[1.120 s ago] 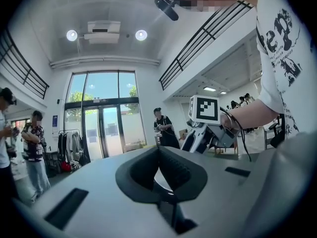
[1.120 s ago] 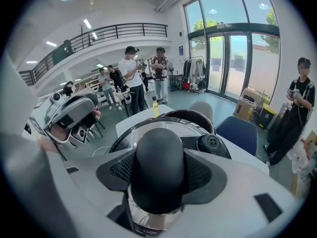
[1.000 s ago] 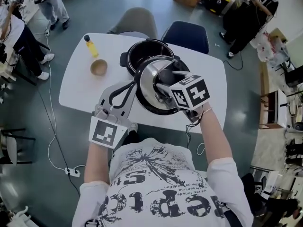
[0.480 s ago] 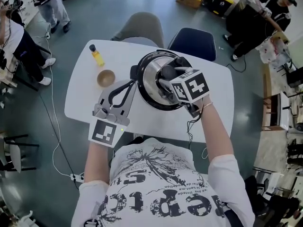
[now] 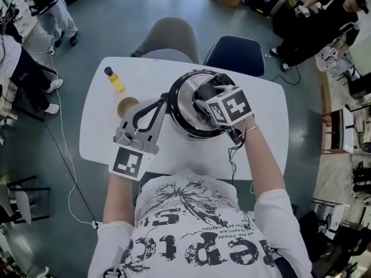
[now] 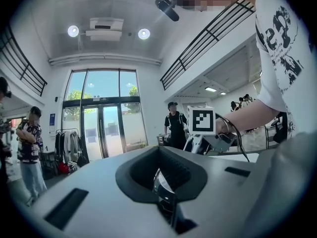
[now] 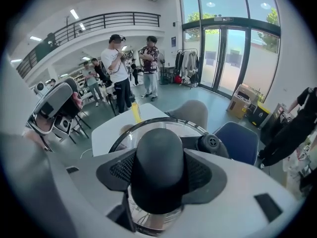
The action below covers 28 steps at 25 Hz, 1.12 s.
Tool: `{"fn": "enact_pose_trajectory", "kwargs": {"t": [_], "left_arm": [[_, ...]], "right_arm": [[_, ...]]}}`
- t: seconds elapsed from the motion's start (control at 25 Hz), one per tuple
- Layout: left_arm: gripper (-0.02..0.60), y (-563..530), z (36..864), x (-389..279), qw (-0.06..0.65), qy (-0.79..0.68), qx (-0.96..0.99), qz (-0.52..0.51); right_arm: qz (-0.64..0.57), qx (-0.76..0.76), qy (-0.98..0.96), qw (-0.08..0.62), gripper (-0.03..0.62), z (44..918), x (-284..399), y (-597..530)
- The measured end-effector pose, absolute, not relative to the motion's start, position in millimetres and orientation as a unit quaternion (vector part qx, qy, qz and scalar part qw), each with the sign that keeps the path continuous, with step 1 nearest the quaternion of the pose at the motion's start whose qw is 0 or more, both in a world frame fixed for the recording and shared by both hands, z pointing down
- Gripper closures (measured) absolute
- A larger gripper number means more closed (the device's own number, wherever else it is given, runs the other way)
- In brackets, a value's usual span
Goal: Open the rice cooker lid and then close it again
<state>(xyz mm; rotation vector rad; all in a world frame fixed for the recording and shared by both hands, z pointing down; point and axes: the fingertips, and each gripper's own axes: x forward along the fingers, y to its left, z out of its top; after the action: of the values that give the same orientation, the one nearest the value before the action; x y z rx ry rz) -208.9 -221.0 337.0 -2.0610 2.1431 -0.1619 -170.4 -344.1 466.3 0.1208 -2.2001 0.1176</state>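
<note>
The rice cooker (image 5: 221, 79) stands on the white table (image 5: 255, 138) and is almost hidden under its shiny round lid (image 5: 184, 106). My right gripper (image 5: 207, 94) points down from above, shut on the lid's black knob (image 7: 159, 162), which fills the space between the jaws (image 7: 159, 182). My left gripper (image 5: 165, 102) comes in level from the left. It is shut on the lid's thin metal rim (image 6: 163, 187), which shows as a shiny edge in the recess between the jaws (image 6: 166, 197).
A yellow bottle (image 5: 114, 80) and a small brown bowl (image 5: 126, 105) sit on the table left of the cooker. A grey chair (image 5: 171, 36) and a blue chair (image 5: 235, 51) stand at the far side. People stand around the room.
Both grippers have carried the lid away from me, from beside the open pot to over it. The pot's dark opening, seen a second ago, is now covered.
</note>
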Motion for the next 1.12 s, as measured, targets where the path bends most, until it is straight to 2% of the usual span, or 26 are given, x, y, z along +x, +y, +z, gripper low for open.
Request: {"fn": "enact_pose_trajectory", "kwargs": {"t": [0.68, 0.84, 0.96, 1.12], "left_arm": [[0.568, -250.3, 356.1, -211.0, 0.075, 0.704, -0.702, -0.073], [0.568, -248.6, 357.1, -206.0, 0.077, 0.701, -0.704, -0.080], [0.568, -245.8, 355.8, -203.5, 0.083, 0.699, -0.705, -0.088], [0.568, -242.6, 353.8, -197.9, 0.072, 0.708, -0.699, -0.074]], "right_arm": [[0.067, 0.058, -0.888, 0.452, 0.298, 483.6, -180.2, -360.8], [0.055, 0.061, -0.898, 0.433, 0.290, 483.9, -180.3, -361.0], [0.031, 0.067, -0.905, 0.419, 0.249, 481.6, -182.4, -362.1], [0.042, 0.069, -0.927, 0.366, 0.250, 456.8, -177.2, -359.1]]}}
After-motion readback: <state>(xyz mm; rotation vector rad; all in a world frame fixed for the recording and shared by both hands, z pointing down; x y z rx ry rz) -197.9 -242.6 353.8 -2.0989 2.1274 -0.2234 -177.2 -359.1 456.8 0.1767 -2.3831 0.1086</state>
